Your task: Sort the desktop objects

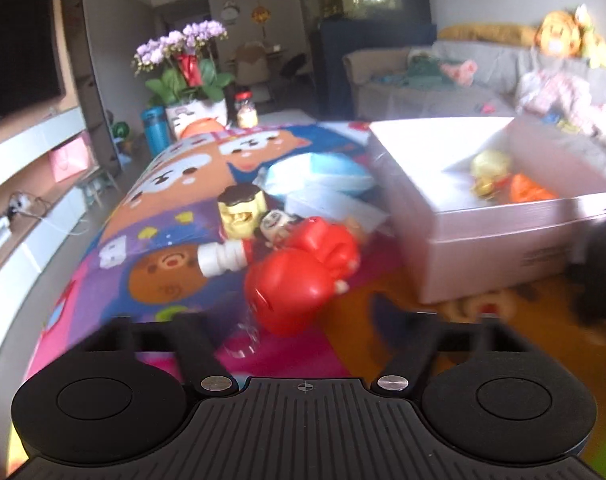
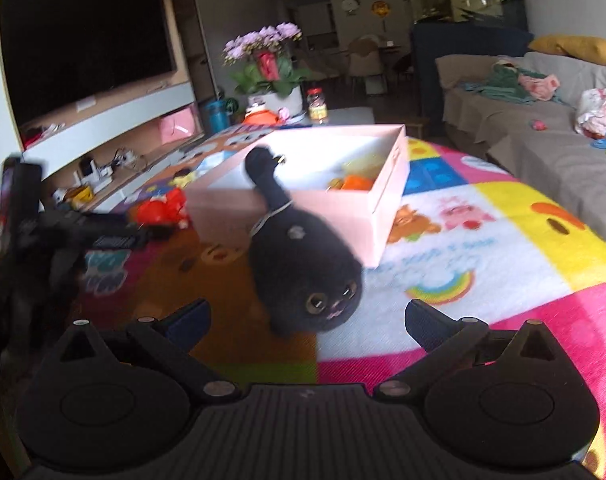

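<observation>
A white open box (image 1: 495, 236) stands on the colourful mat and holds a yellow toy (image 1: 490, 170) and an orange toy (image 1: 529, 190). My left gripper (image 1: 299, 328) is open just in front of a red boxing-glove toy (image 1: 303, 280). A yellow-faced figure (image 1: 241, 212) and a small black-haired figure (image 1: 275, 224) lie behind it. My right gripper (image 2: 307, 320) is open around the head of a black plush cat (image 2: 303, 268), which lies against the box (image 2: 343, 216). The left gripper's body (image 2: 55, 240) shows at the left of the right wrist view.
A blue-and-white packet (image 1: 319, 178) lies behind the figures. A flower pot (image 1: 191, 76), a blue bottle (image 1: 155, 128) and a jar (image 1: 246, 110) stand at the mat's far end. A TV cabinet (image 1: 27, 184) runs on the left, a sofa (image 2: 543, 140) on the right.
</observation>
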